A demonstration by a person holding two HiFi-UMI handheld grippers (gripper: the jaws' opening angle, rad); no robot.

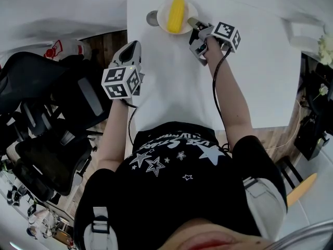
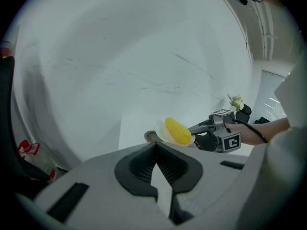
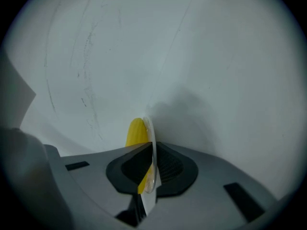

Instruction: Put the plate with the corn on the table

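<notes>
Between the right gripper's (image 3: 151, 169) 2 dark pads the thin rim of the plate (image 3: 149, 128) is pinched edge-on, the jaws closed tight on it, with the yellow corn (image 3: 135, 133) lying on the plate just beyond. In the head view the plate sits at the far edge of the white table (image 1: 177, 87), a grey round patch (image 1: 152, 18) showing at its left side; whether the plate rests on the top or hangs just above it cannot be told. The left gripper (image 2: 156, 169) holds nothing, its jaws together, over the table's left edge and well apart from the plate. Each gripper carries 1 cube of black-and-white square markers. The person's black shirt (image 1: 171, 155) bears white stars and a line of white lettering too warped to read. Left of the table stands a white container (image 1: 57, 50) with red print, also illegible.
</notes>
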